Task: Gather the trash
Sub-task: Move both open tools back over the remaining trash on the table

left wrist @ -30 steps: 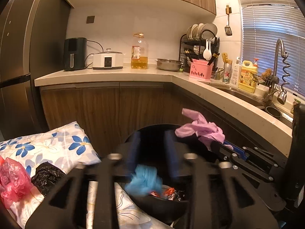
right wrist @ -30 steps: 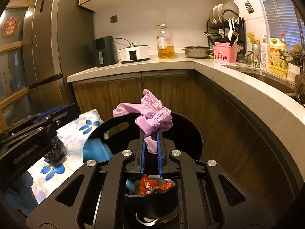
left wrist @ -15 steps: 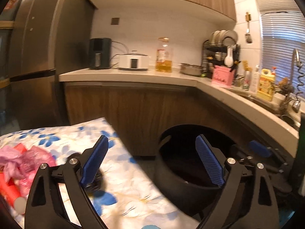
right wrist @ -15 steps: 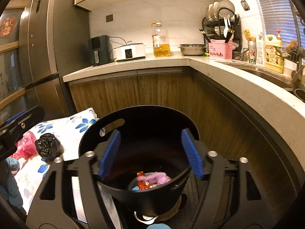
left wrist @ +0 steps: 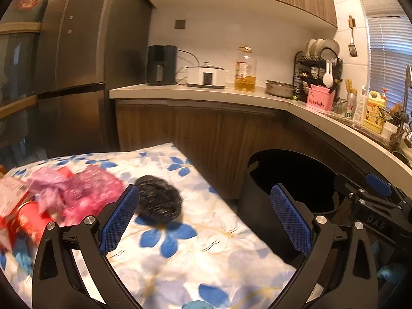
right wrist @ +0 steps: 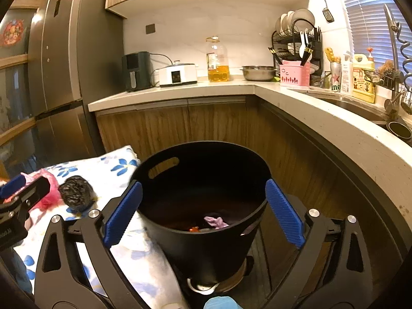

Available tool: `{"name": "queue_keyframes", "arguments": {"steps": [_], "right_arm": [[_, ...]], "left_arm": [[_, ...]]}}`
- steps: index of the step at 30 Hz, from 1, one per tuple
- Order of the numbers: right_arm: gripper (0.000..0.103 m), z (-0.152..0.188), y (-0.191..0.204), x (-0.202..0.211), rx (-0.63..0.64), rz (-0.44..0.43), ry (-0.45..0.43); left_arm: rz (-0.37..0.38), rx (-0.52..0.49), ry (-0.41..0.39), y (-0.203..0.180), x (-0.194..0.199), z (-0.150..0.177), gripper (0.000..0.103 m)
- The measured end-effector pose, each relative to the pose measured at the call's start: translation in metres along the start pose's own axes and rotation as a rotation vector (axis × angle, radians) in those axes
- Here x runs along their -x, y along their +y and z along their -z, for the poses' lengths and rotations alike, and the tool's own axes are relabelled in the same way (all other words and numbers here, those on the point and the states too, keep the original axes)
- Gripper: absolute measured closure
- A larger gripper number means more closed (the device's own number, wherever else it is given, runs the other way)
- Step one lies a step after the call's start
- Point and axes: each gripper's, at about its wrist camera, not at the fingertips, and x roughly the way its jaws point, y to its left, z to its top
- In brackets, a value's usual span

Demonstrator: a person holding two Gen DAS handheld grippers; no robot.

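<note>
A black bin (right wrist: pixel 206 244) stands on the floor beside a floral cloth (left wrist: pixel 206 244). Inside it lie a lilac bag (right wrist: pixel 216 221) and a red wrapper (right wrist: pixel 194 229). My right gripper (right wrist: pixel 203 182) hovers over the bin, its jaws opening with nothing held between them. My left gripper (left wrist: pixel 204 190) is over the cloth, its jaws opening and empty too. Just beyond its left finger lies a crumpled black bag (left wrist: pixel 159 198). A pink bag (left wrist: pixel 90 193), a lilac bag (left wrist: pixel 46 182) and red packaging (left wrist: pixel 31 219) lie further left. The bin (left wrist: pixel 257 193) is at the right in the left wrist view.
A wooden cabinet front (right wrist: pixel 167 126) under a curved countertop (right wrist: pixel 334 128) closes in the bin at the back and right. A tall fridge (left wrist: pixel 72 77) stands at the left. Appliances, an oil bottle and a dish rack are on the counter.
Both grippers have opened: the blue bag left my left gripper and the lilac bag dropped from the right one into the bin. My left gripper swung left over the cloth.
</note>
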Motion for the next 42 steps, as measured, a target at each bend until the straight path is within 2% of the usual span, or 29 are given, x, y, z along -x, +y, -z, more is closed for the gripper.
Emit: {"name": "queue_keyframes", "arguments": {"steps": [5, 10, 15, 19, 22, 29, 35, 39, 40, 41, 42], "right_arm": [[0.005, 0.003, 0.012, 0.015, -0.014, -0.019, -0.020], [0.005, 0.011, 0.031, 0.028, -0.007, -0.041, -0.028], [0.005, 0.027, 0.057, 0.038, 0.002, -0.080, -0.013], [0.005, 0.044, 0.083, 0.041, 0.009, -0.125, 0.008], [0.005, 0.054, 0.105, 0.043, 0.029, -0.155, 0.015], [0.005, 0.064, 0.151, 0.047, 0.068, -0.217, 0.002], [0.005, 0.066, 0.182, 0.047, 0.108, -0.259, -0.002], [0.005, 0.068, 0.194, 0.041, 0.123, -0.272, 0.012], [0.005, 0.068, 0.195, 0.040, 0.124, -0.275, 0.014], [0.005, 0.068, 0.198, 0.038, 0.126, -0.277, 0.016], [0.005, 0.068, 0.199, 0.037, 0.128, -0.279, 0.017]], "left_arm": [[-0.083, 0.013, -0.034, 0.024, 0.026, 0.010, 0.006], [-0.181, 0.054, -0.032, 0.059, 0.047, 0.021, 0.006], [-0.295, 0.093, -0.035, 0.099, 0.070, 0.034, 0.006], [-0.343, 0.121, -0.034, 0.124, 0.085, 0.044, 0.006], [-0.407, 0.126, -0.057, 0.143, 0.099, 0.050, 0.006], [-0.481, 0.178, -0.073, 0.182, 0.118, 0.053, 0.006], [-0.492, 0.250, -0.062, 0.210, 0.112, 0.047, 0.006], [-0.489, 0.274, -0.052, 0.216, 0.105, 0.042, 0.016], [-0.484, 0.279, -0.046, 0.217, 0.102, 0.041, 0.020], [-0.484, 0.279, -0.039, 0.216, 0.099, 0.041, 0.030], [-0.482, 0.280, -0.030, 0.216, 0.097, 0.041, 0.036]]}}
